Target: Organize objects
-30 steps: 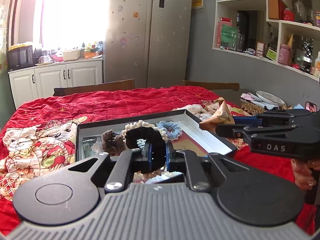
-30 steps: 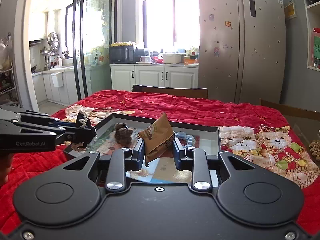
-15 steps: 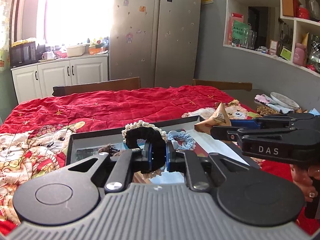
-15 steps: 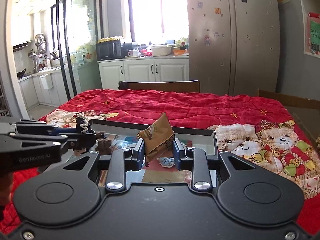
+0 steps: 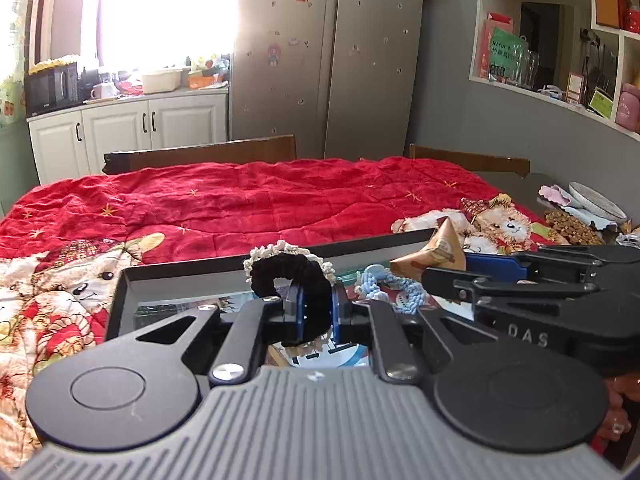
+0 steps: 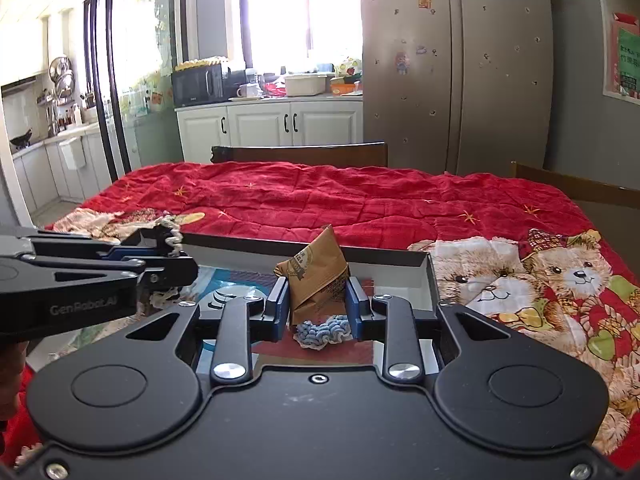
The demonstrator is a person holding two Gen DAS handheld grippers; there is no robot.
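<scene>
Left tool clamped on a black fabric scrunchie with cream lace trim, held at frame centre of the left wrist view above the shallow black-rimmed tray on the red quilted bear-print cloth covering the surface. Right tool gripping a brown triangular paper packet, also at centre frame over the tray. Light blue crocheted scrunchie lies in the tray just below the packet.
</scene>
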